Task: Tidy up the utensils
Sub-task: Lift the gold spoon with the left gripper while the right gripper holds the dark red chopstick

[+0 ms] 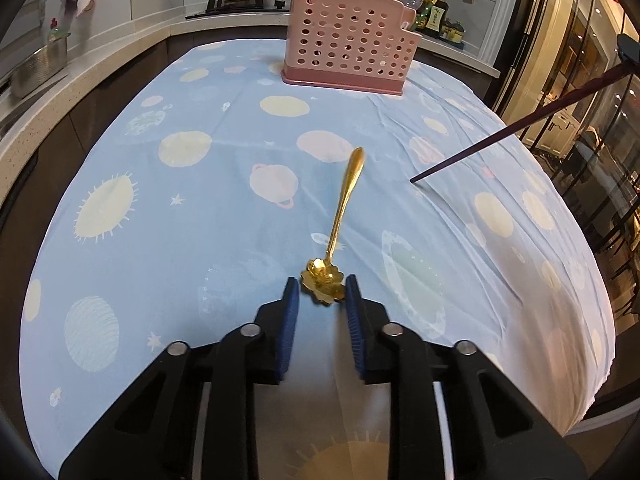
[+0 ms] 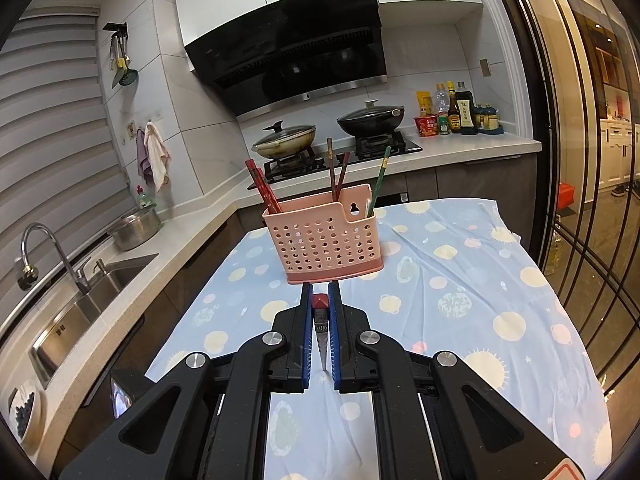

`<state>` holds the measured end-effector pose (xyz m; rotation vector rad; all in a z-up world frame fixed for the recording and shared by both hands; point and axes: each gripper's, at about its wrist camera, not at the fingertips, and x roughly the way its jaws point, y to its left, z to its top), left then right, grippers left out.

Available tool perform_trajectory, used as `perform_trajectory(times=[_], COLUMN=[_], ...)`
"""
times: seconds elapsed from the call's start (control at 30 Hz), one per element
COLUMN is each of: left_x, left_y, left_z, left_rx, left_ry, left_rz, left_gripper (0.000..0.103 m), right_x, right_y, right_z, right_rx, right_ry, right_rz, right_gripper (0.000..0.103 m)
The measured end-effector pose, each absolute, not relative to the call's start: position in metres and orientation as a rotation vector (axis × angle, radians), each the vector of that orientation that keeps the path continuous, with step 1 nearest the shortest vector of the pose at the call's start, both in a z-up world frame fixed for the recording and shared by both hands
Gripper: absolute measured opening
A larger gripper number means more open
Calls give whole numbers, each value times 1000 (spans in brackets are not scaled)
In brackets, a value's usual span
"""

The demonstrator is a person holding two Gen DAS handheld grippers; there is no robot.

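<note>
In the left wrist view, the left gripper was seen low over the pale blue tablecloth printed with planets and suns, its blue-padded fingers spread apart on either side of the flower-shaped bowl of a slender gold metal spoon, which lay flat on the cloth with its handle pointing away toward the pink perforated plastic utensil basket at the far end of the table. Whether the pads touched the bowl could not be told. A thin dark chopstick was seen slanting in from the right, its tip near the cloth. In the right wrist view, the right gripper was held above the same cloth, its jaws closed on that chopstick, seen end-on with a red cap on top and its point directed downward. The basket stood just beyond the fingertips, with several chopsticks standing upright in its compartments.
</note>
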<state>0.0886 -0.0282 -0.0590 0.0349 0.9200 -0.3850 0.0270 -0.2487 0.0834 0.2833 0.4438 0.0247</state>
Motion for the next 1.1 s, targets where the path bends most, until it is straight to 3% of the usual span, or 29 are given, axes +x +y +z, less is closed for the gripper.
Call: perform_trajectory(times=[0.03, 0.13, 0.53, 1.1], left_x=[88, 88, 86, 112], left_y=[-29, -30, -32, -47], left_z=[-59, -59, -43, 56], left_rx=[32, 21, 26, 94], left_ry=[924, 926, 895, 675], left_rz=[-394, -421, -438, -440], left_gripper=[9, 2, 1, 1], right_x=[26, 26, 24, 43], right_y=[-248, -247, -248, -250], right_z=[83, 82, 81, 117], right_rx=[285, 286, 286, 221], right_ry=[444, 445, 439, 389], right_rz=[25, 25, 23, 41], right_gripper=[7, 7, 7, 7])
